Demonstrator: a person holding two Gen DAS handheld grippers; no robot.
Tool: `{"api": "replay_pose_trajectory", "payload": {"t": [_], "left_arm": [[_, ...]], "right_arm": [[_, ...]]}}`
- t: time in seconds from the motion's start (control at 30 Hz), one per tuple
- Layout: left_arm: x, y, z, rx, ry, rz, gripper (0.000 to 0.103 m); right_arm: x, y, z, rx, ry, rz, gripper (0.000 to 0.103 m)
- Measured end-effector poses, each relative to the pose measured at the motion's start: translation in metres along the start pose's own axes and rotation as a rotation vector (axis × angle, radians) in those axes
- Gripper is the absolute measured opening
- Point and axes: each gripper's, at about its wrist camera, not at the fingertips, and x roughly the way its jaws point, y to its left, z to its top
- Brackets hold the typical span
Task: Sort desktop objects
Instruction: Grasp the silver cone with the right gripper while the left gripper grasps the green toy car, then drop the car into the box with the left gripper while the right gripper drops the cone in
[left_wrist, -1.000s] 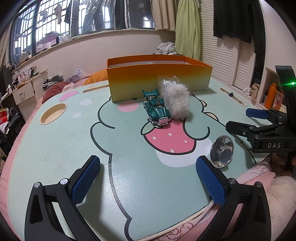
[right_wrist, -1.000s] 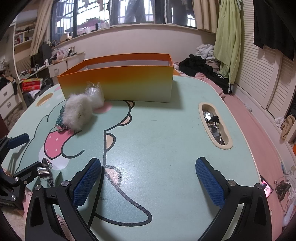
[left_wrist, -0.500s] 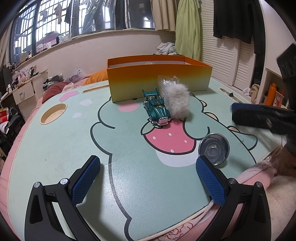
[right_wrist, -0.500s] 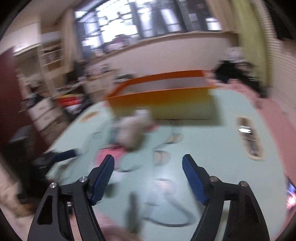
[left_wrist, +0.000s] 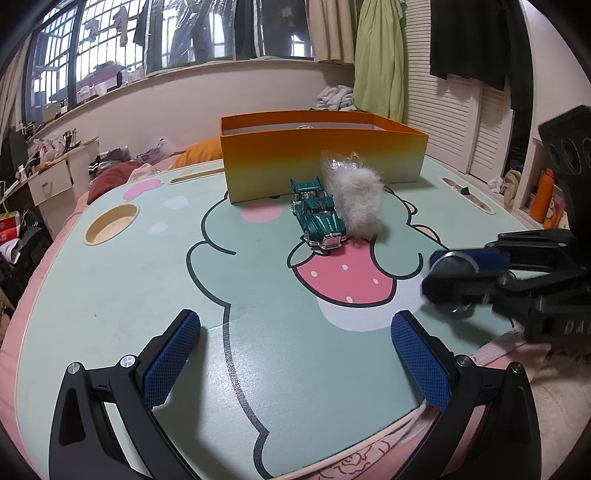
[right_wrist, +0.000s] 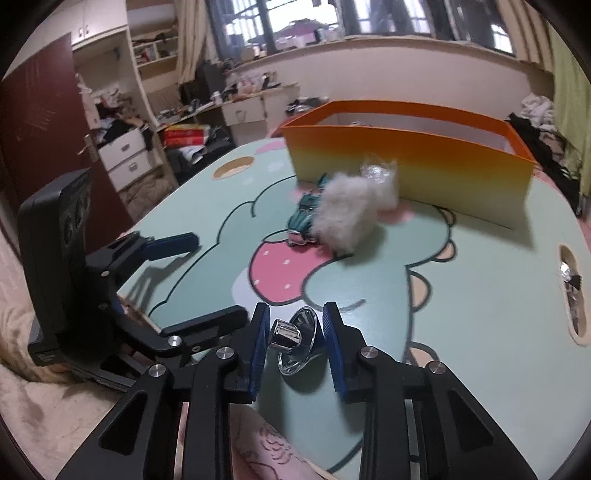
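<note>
Right wrist view has the right gripper (right_wrist: 293, 341) squeezed in on a little shiny metal funnel (right_wrist: 295, 341), both blue pads up against its sides, so it's got hold of it. That's happening down at the near edge of the table (right_wrist: 461, 295), well away from the orange box (right_wrist: 406, 162) at the far side, which I'll use as the reference for everything else. A green toy car (right_wrist: 301, 221) sits in front of the box, on the near side of it, close but not touching as far as I can see. Right beside the car is a grey-white fluffy ball (right_wrist: 345, 218), looks like they're touching, and behind the fluff, tucked against the box's front wall, is a small clear plastic bag (right_wrist: 380, 179) with something white in it. This view is a bit blurry, so take the fine detail with a pinch of salt

Left wrist view shows the left gripper (left_wrist: 295, 365) wide open with nothing between its pads, hovering over the near part of the table, well back from the box. From here the car, fluff and bag line up the same way in front of the box, and the right gripper shows at the right edge, blurred, with the funnel in its jaws
</note>
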Motion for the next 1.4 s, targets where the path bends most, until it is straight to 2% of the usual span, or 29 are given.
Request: {"api": "replay_pose_trajectory", "payload": {"t": [0.17,0.23,0.3,0.4,0.47,0.53,0.57,0.6,0.63,0.73,0.87,0.93,1.03,1.23,1.33,1.4], "left_arm": [[-0.003,0.003,0.010,-0.003,-0.016,0.001,0.101],[-0.004,0.007,0.028,-0.013,-0.030,-0.009,0.084],[0.000,0.013,0.046,-0.040,-0.026,-0.027,0.081],[0.014,0.023,0.074,-0.092,0.003,-0.077,0.081],[0.027,0.025,0.085,-0.103,0.022,-0.054,0.079],[0.042,0.023,0.090,-0.100,0.054,-0.055,0.063],[0.050,0.021,0.090,-0.102,0.078,-0.062,0.061],[0.057,0.018,0.089,-0.097,0.100,-0.078,0.061],[0.058,0.016,0.089,-0.098,0.087,-0.095,0.061],[0.060,0.005,0.090,-0.066,0.099,-0.093,0.061],[0.072,-0.010,0.079,-0.011,0.164,-0.080,0.060],[0.069,-0.014,0.076,0.029,0.127,-0.018,0.028],[0.064,-0.007,0.075,-0.004,0.124,-0.048,0.028],[0.029,0.007,0.070,-0.003,0.009,-0.035,0.028],[0.014,0.011,0.079,-0.003,-0.030,-0.046,0.028],[0.004,0.011,0.094,-0.010,-0.070,-0.067,0.028]], "right_arm": [[-0.022,-0.030,-0.006,0.144,-0.118,-0.067,0.028],[-0.024,-0.037,-0.009,0.172,-0.121,-0.069,0.028],[-0.022,-0.039,-0.009,0.183,-0.108,-0.058,0.028],[-0.021,-0.037,-0.009,0.174,-0.100,-0.056,0.028],[-0.025,-0.039,-0.009,0.170,-0.104,-0.057,0.028],[-0.024,-0.038,-0.010,0.172,-0.102,-0.055,0.029],[-0.024,-0.039,-0.010,0.175,-0.100,-0.053,0.029],[-0.023,-0.039,-0.011,0.180,-0.098,-0.052,0.029],[-0.023,-0.040,-0.011,0.183,-0.097,-0.051,0.029],[-0.022,-0.041,-0.012,0.191,-0.094,-0.048,0.029],[-0.021,-0.040,-0.011,0.194,-0.092,-0.044,0.029],[-0.023,-0.041,-0.011,0.197,-0.094,-0.044,0.029],[-0.024,-0.043,-0.012,0.207,-0.098,-0.045,0.029],[-0.027,-0.043,-0.012,0.213,-0.113,-0.056,0.029],[-0.031,-0.046,-0.008,0.220,-0.126,-0.073,0.029],[-0.039,-0.049,0.004,0.224,-0.153,-0.118,0.029]]}}
